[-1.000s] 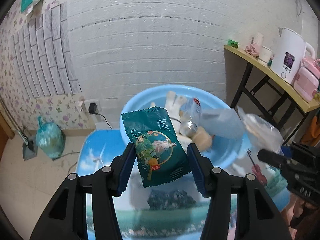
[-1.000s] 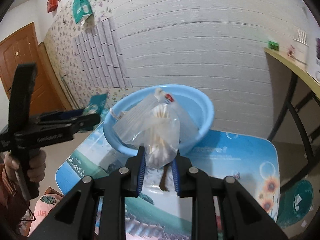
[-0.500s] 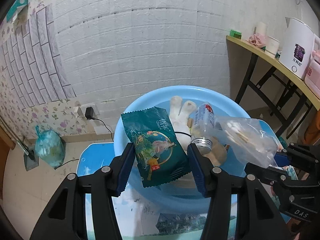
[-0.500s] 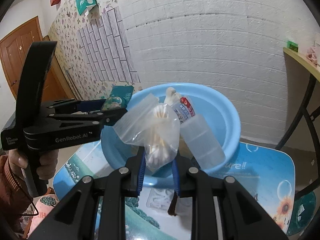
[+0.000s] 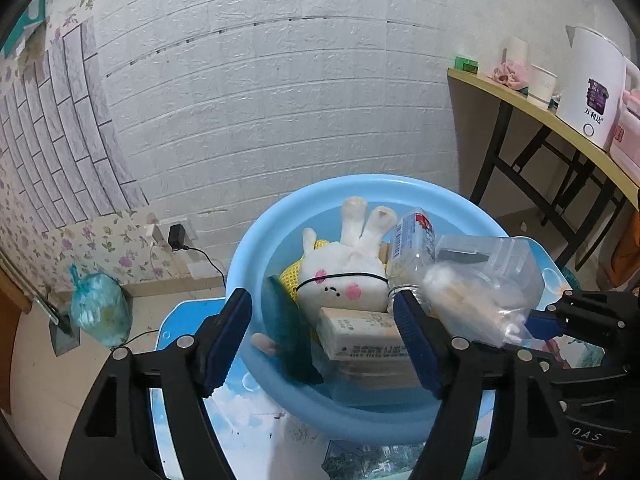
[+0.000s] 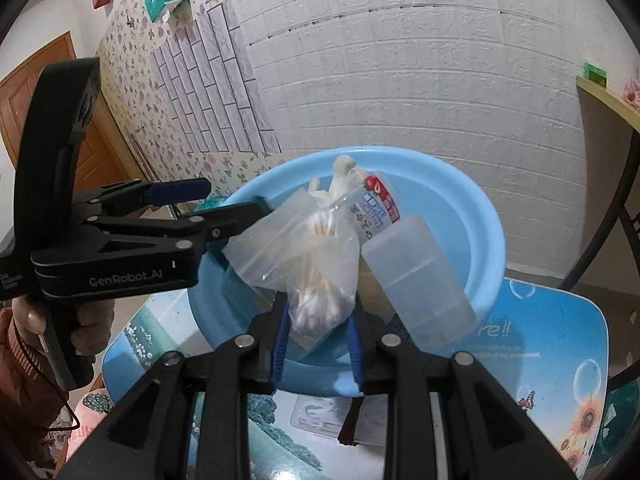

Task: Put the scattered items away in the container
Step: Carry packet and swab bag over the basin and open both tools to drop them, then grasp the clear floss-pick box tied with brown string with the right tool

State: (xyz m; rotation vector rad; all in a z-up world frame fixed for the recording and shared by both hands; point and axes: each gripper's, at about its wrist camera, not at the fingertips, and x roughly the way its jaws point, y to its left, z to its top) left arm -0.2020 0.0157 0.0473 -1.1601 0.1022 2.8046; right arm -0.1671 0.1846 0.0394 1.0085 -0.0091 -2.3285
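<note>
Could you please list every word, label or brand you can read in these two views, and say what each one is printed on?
"GenRobot.AI": side of the left gripper.
"DAS": body of the right gripper.
"re!!": blue table top; the small line beneath is unreadable.
White kettle: purple label with characters, too blurred.
Bottle: red and blue label, illegible.
Tan box in the blue basin: print too small.

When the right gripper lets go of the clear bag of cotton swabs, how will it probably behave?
The bag of cotton swabs looks thin and crumpled, so probably floppy. Its contents look light, so it should drop softly into the blue basin. The right gripper pinches only its lower part; the loose film may snag.
</note>
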